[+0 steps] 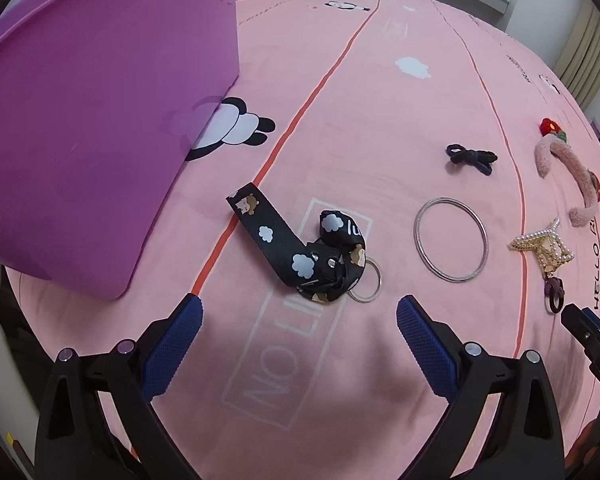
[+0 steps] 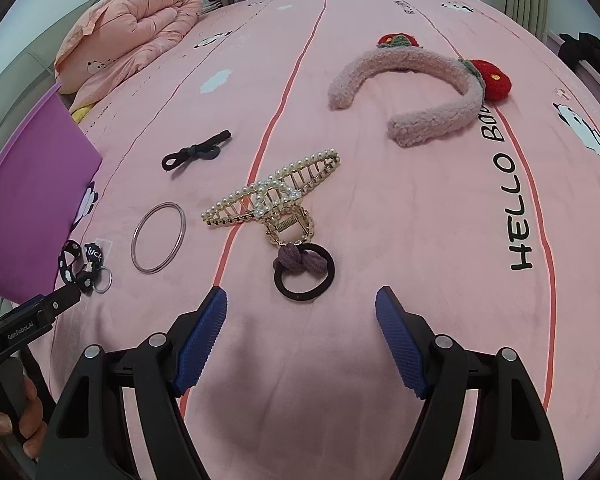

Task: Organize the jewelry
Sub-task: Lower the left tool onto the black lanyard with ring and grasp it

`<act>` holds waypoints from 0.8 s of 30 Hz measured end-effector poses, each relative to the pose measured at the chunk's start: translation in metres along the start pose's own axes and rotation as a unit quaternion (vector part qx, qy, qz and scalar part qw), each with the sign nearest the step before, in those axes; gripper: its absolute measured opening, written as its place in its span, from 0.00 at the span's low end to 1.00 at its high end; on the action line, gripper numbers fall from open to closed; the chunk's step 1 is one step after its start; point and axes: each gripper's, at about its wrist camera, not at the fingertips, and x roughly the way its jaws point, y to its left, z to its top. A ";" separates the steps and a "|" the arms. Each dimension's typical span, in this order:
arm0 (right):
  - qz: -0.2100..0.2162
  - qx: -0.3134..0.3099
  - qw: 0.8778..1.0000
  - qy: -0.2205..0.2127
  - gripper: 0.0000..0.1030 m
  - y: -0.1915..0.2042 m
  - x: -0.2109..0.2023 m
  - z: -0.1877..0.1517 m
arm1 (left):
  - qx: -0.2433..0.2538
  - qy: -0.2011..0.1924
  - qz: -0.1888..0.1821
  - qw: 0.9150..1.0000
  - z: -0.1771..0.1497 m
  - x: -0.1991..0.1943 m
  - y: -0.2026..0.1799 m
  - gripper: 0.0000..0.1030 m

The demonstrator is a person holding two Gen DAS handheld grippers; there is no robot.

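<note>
so the jewelry's all spread loose on the pink bedsheet [image 2: 380, 208]: pearl hair claw [image 2: 272, 192] dead centre ahead of the right gripper [image 2: 302, 312], with a mauve knotted hair tie [image 2: 304, 266] touching its spring end. silver bangle [image 2: 158, 237] sits left of that, black hair tie [image 2: 196, 154] further back, fluffy pink headband [image 2: 412, 92] with red flowers well apart at the far right. the black cartoon keychain strap [image 1: 300, 256] lies right in front of the left gripper [image 1: 298, 314], key ring nearest. both sets of jaws are spread wide, nothing in them. purple bin [image 1: 100, 120] crowds the left, cut off by the frame; plenty of bare sheet between pieces.
</note>
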 end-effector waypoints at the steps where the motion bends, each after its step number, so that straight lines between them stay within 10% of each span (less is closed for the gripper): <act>1: -0.002 -0.002 1.000 0.001 0.71 0.001 0.002 0.001 | 0.001 0.000 0.001 1.000 0.002 0.003 0.000 0.93; 24: -0.037 -0.028 0.999 0.006 0.71 0.006 0.034 0.002 | 0.015 0.016 0.028 0.999 0.013 0.052 0.000 0.95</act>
